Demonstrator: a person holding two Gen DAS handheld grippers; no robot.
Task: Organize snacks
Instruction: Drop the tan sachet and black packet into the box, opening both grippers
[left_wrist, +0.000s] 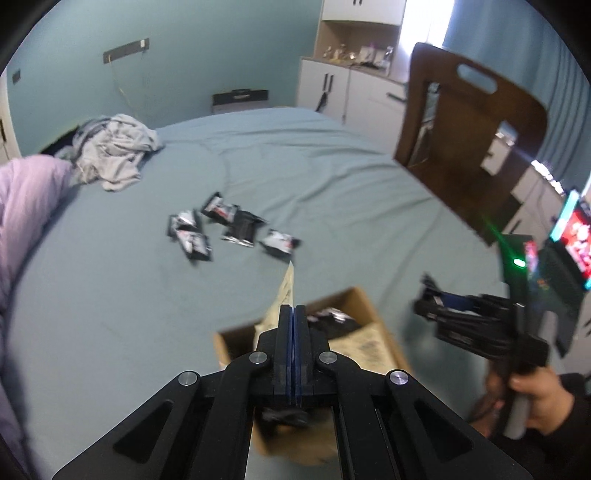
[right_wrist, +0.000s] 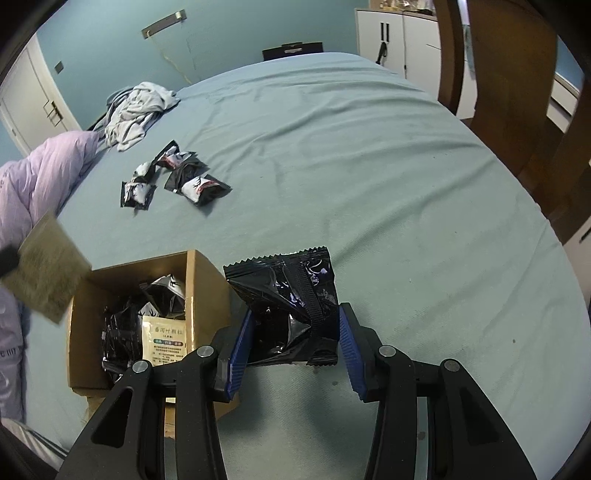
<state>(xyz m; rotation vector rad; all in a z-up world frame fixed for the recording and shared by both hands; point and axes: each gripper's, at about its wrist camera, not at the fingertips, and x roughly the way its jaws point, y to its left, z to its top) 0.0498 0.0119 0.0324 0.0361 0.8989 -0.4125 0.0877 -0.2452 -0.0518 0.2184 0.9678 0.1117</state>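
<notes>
The cardboard box (right_wrist: 205, 295) sits on the bed (right_wrist: 369, 166) at about 8 o'clock in the right wrist view, already part filled with black packets and one pale sachet (right_wrist: 168, 339). Just right of it, the right gripper (right_wrist: 293, 350) has its blue fingers (right_wrist: 240, 343) pinching a black snack packet (right_wrist: 288, 306) by its sides, above the sheet. The left gripper (left_wrist: 294, 321) has its fingers pressed together on the edge of a tan sachet (left_wrist: 286, 291), held edge-on over the box; in the right wrist view that sachet (right_wrist: 46, 269) hangs blurred at 9 o'clock.

The thin sachet is caught only by its rim, so it could slip or swing and land outside the box. With both grippers close to the box opening, they could also knock each other or nudge the light box.

A loose cluster of snack packets (right_wrist: 173, 177) waits at 11 o'clock, well apart from the box. Beyond lie crumpled grey clothes (right_wrist: 136, 110) and a lilac duvet (right_wrist: 40, 173); a wooden chair (left_wrist: 472, 147) stands at 2 o'clock. Nothing blocks the path to the packets.
</notes>
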